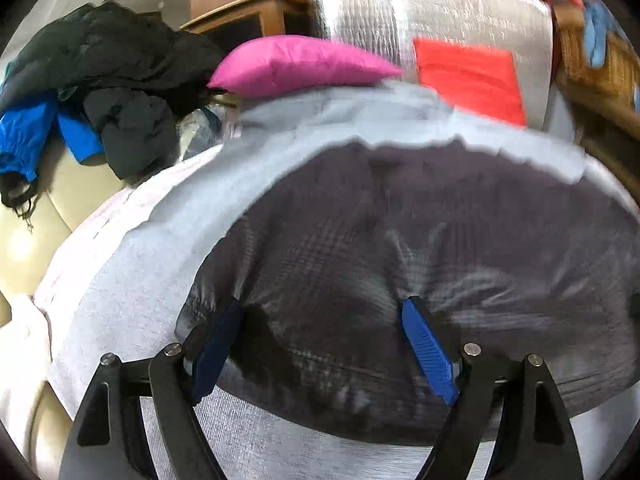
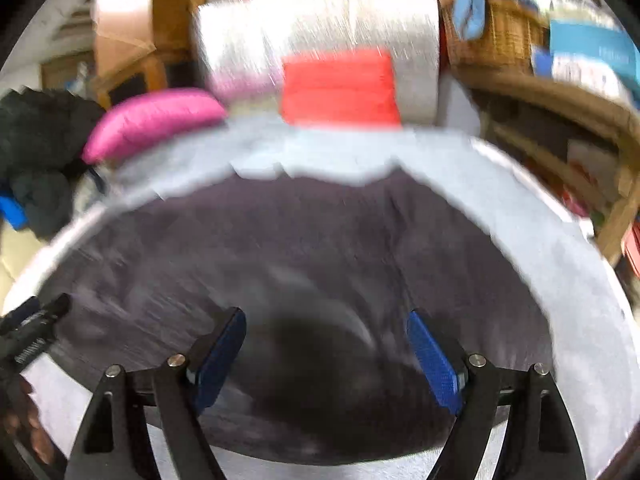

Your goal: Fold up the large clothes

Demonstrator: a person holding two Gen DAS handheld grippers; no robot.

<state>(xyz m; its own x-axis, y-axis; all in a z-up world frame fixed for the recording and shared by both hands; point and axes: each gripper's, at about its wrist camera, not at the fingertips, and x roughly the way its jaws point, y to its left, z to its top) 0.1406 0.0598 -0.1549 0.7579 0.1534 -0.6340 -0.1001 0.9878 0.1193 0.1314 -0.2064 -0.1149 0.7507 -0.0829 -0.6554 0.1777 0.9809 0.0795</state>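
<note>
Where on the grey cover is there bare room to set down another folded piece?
Bare grey cover runs as a band left of the dark garment, and another along its right. Crowded: pink pillow and red item behind, dark clothes pile far left.

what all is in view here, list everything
garment: 1, dark grey, spread on the grey sheet, under both grippers
sheet: 1, light grey, under the garment
pink cushion: 1, pink, beyond the sheet's far edge
red cushion: 1, red-orange, against the silver roll
silver roll: 1, silver, behind the cushions
clothes pile: 1, black and blue, far left
basket: 1, brown wicker, upper right
left gripper: 1, black with blue pads, open over the garment
right gripper: 1, black with blue pads, open over the garment
</note>
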